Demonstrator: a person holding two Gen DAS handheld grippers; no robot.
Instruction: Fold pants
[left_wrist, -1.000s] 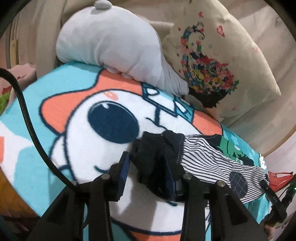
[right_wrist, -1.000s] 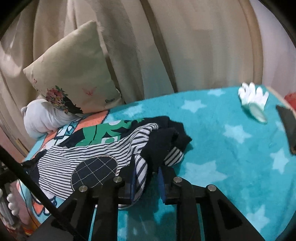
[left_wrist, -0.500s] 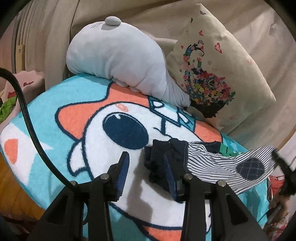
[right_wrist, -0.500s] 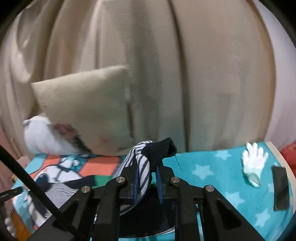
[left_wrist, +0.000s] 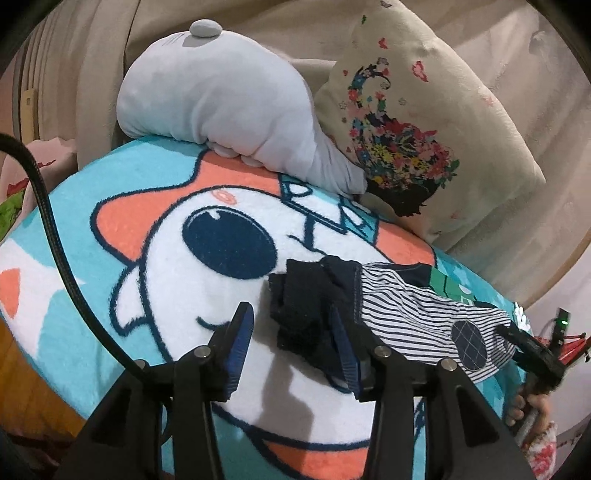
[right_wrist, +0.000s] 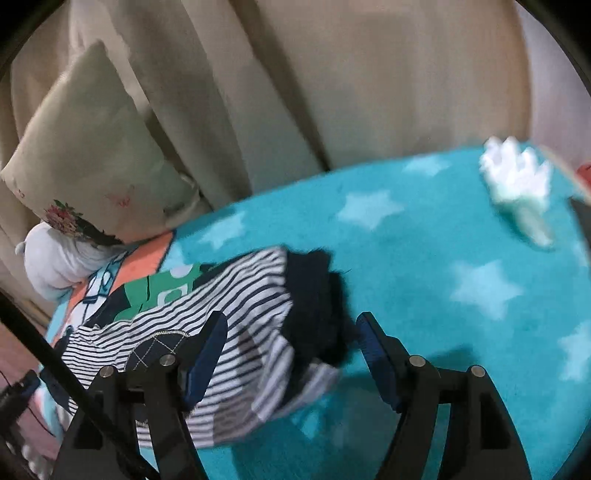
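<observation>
pants (left_wrist: 413, 314): striped, with dark cuffs and a dark checked patch, spread across the blanket (left_wrist: 155, 266); one dark cuff end lies on the white cartoon face near its big eye, the rest runs away toward the far side of the blanket.
left tool (left_wrist: 291, 343): released, jaws spread wide; the dark cuff bunches between them, against the inner face of the right finger, clear of the left one.
right tool (right_wrist: 291, 350): released, jaws wide apart; the other dark cuff (right_wrist: 314, 314) and striped cloth lie between them, loose on the star-printed part of the blanket. this view is blurred.
pillow (left_wrist: 417, 122): floral print, leaning on the curtain (right_wrist: 332, 74) behind the blanket.
plush (left_wrist: 229, 110): grey, just beside the pillow, touching the blanket's edge.
glove (right_wrist: 517, 188): white, on the blanket, well apart from the pants.
</observation>
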